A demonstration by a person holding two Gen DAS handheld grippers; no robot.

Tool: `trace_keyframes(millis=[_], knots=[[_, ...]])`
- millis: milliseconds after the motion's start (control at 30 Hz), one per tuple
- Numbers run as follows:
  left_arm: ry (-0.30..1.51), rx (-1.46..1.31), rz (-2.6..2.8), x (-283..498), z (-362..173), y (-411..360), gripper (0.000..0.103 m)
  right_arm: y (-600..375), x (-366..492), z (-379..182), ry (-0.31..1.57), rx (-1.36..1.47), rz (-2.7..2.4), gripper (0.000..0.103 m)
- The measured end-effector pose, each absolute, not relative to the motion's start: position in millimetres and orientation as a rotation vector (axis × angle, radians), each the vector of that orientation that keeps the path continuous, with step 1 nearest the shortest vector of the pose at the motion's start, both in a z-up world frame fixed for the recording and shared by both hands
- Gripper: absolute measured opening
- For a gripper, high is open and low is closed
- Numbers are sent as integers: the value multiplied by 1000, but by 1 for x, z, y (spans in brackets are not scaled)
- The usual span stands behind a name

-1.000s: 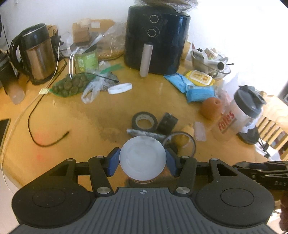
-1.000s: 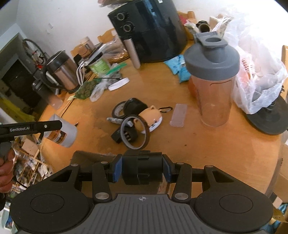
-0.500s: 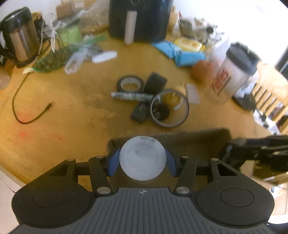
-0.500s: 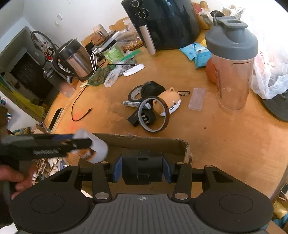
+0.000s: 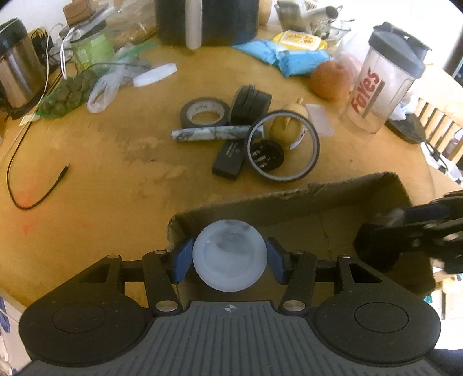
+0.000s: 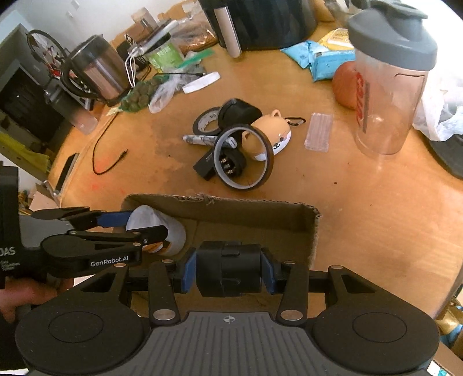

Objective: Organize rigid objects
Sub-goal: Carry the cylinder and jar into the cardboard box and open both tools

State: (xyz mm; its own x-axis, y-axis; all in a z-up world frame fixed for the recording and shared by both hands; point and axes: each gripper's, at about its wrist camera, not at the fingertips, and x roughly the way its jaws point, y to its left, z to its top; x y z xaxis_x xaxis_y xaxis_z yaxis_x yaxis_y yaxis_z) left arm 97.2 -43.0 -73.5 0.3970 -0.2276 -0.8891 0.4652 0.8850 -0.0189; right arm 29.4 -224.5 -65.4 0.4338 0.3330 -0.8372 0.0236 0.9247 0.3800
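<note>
Two grippers are seen over an open cardboard box point(image 6: 254, 212) at the near edge of a round wooden table point(image 6: 376, 208). The left gripper point(image 5: 229, 257) is closed on a white-lidded jar point(image 5: 229, 258), its blue pads pressed against the jar's sides; in the right wrist view the jar point(image 6: 162, 228) is seen held inside the box at its left end, at about 9 o'clock from the right gripper. The right gripper point(image 6: 228, 273) is clamped on a black block-shaped device point(image 6: 228, 272), held above the box near its right half; in the left wrist view it appears, blurred, at 3 o'clock.

Several loose items are clustered near the table's centre, at 12 o'clock beyond the box: a large thin tape ring point(image 5: 283, 147) propped over a round black plug point(image 5: 265, 154), a flat black box point(image 5: 228, 157) beside it, a patterned tube point(image 5: 212, 134), a dark tape roll point(image 5: 205, 111), a black round case point(image 5: 251, 101) and a tan dog-shaped figure point(image 6: 275, 133). A clear ridged tile point(image 6: 318, 131) is set just right of them. A shaker bottle point(image 6: 387, 75) stands upright at 1 o'clock in the right wrist view, with an orange fruit point(image 6: 344, 84) behind it. A steel kettle point(image 6: 97, 69) is seen at 10 o'clock and a black air fryer point(image 6: 266, 20) at 12 o'clock.
</note>
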Motion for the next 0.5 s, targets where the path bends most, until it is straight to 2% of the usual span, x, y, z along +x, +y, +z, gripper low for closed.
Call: trace_keyframes(millis=[500], knots=[[1015, 146, -488, 90, -23, -16, 54, -205, 49, -74, 1165, 271, 98, 48]])
